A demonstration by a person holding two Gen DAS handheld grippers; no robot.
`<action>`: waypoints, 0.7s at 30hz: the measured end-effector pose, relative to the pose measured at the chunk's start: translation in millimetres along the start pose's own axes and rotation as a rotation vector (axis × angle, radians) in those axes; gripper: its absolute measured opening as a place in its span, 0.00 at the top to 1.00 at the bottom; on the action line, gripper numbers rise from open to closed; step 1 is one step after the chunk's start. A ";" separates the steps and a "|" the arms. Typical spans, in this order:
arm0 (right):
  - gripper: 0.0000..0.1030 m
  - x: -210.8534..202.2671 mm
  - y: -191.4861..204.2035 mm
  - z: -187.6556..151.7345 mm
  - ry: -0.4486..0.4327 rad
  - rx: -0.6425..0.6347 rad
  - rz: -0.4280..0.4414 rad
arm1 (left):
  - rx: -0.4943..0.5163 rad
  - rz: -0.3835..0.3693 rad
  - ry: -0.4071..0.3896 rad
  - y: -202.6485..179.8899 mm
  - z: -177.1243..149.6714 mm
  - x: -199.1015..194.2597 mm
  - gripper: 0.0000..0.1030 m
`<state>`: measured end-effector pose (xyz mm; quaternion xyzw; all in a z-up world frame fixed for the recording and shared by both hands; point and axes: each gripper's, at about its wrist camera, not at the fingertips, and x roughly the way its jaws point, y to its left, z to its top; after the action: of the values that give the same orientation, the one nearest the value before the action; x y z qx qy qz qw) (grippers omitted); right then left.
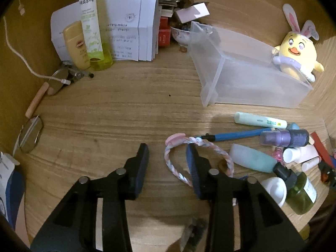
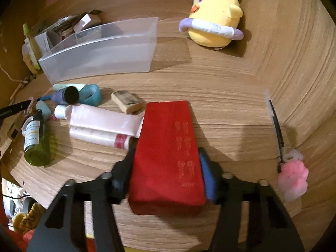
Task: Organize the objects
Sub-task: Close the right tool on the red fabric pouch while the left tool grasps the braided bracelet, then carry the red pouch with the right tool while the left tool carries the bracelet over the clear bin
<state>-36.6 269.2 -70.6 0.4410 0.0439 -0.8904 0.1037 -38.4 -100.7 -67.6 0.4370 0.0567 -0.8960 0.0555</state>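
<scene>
Right gripper (image 2: pixel 166 168) clamps red box (image 2: pixel 166 153); left gripper (image 1: pixel 168 157) gapes empty.

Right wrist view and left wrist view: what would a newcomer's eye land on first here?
First, the red box clamped between the right gripper fingers, low and central. Next, the yellow chick plush with bunny ears at the back of the wooden table, right of the empty translucent plastic bin. In the left wrist view, the open left gripper hangs over a pink-and-white braided rope ring.
</scene>
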 end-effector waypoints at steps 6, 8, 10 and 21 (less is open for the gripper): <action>0.50 -2.2 -13.5 1.3 -0.016 0.045 0.009 | 0.028 -0.021 0.016 -2.4 5.1 3.5 0.74; 0.50 -6.7 -17.6 4.7 -0.035 0.059 0.010 | 0.047 -0.008 0.014 -5.7 5.2 4.4 0.84; 0.50 -11.9 -18.8 8.2 -0.058 0.063 0.009 | 0.059 -0.004 0.012 -8.5 5.1 4.6 0.92; 0.50 -34.4 -5.0 39.5 -0.175 0.044 0.075 | 0.075 0.004 -0.079 -14.0 9.0 -21.3 0.95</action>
<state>-48.1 272.4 -19.4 0.3651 -0.0013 -0.9217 0.1309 -34.5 -87.2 -44.5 0.4031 0.0200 -0.9139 0.0431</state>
